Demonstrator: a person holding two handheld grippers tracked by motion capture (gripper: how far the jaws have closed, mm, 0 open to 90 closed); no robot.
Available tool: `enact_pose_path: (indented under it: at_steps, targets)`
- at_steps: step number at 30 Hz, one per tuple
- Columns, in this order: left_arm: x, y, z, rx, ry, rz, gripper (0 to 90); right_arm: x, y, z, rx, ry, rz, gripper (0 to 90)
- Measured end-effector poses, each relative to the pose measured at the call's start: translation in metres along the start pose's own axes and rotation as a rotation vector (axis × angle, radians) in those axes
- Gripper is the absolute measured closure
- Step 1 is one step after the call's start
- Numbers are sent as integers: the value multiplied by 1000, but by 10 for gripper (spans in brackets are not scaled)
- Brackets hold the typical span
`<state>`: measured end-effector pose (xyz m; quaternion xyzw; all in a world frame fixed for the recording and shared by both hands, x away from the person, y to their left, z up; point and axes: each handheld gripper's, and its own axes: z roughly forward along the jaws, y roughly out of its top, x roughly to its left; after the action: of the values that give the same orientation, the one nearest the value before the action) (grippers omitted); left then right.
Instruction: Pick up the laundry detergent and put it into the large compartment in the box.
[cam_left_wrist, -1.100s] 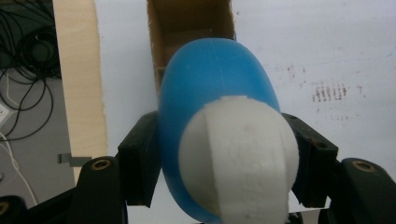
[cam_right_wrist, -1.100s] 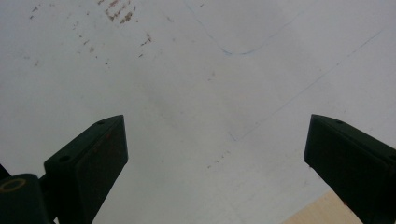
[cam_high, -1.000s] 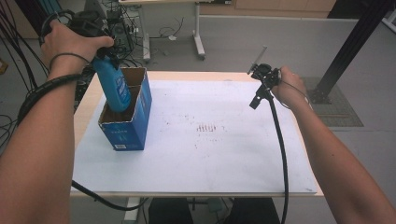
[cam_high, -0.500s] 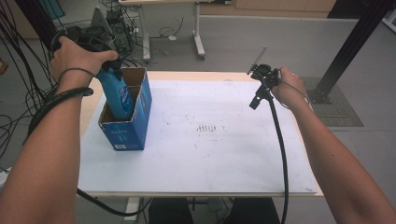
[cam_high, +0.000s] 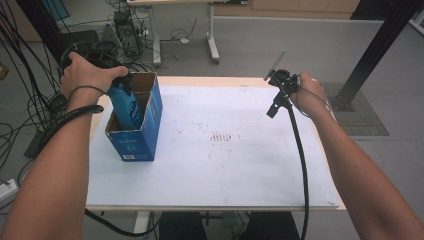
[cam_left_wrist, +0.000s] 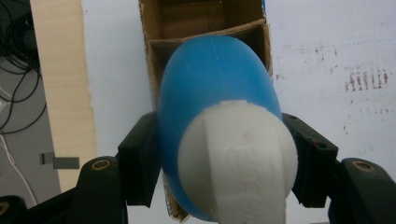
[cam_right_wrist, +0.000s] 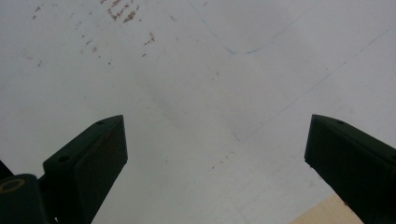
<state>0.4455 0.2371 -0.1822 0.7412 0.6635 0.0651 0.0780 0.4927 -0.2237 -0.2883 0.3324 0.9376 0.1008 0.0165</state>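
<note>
A blue bottle (cam_high: 125, 107) with a white cap (cam_left_wrist: 238, 158) stands partly inside an open blue cardboard box (cam_high: 137, 135) at the table's left. My left gripper (cam_left_wrist: 224, 154) is shut on the bottle just below the cap, its jaws pressed against both sides; in the high view it sits under the left hand at the box's top (cam_high: 117, 82). The bottle's lower end is hidden in the box's near compartment. My right gripper (cam_right_wrist: 215, 154) is open, jaws wide apart over bare white table; the high view shows it held at the table's far right (cam_high: 280, 87).
The white table sheet (cam_high: 225, 165) carries small reddish marks (cam_high: 222, 136) near its middle. A bare wooden strip runs along the table's left edge (cam_left_wrist: 60, 93). Cables lie on the floor at the left (cam_high: 25, 100), and a black post (cam_high: 375, 50) stands at the far right.
The left gripper has lowered the blue bottle deeper into the box. The right gripper has stayed in place.
</note>
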Motion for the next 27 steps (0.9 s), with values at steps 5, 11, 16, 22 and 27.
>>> enact_pose_path:
  at_steps: [5,11,16,22,27]
  targets:
    - [-1,-1,8,3,-5,5,374,1,0,0,-2,2,-1,56]
    - [-1,-2,15,0,0,3,374,0,0,0,0,1,4,56]
    - [-2,-4,24,3,1,9,375,-1,-1,1,-1,4,6,56]
    - [-2,-6,33,15,-1,10,374,0,0,1,0,1,4,56]
    - [-2,-8,38,13,4,10,375,0,0,0,1,2,6,56]
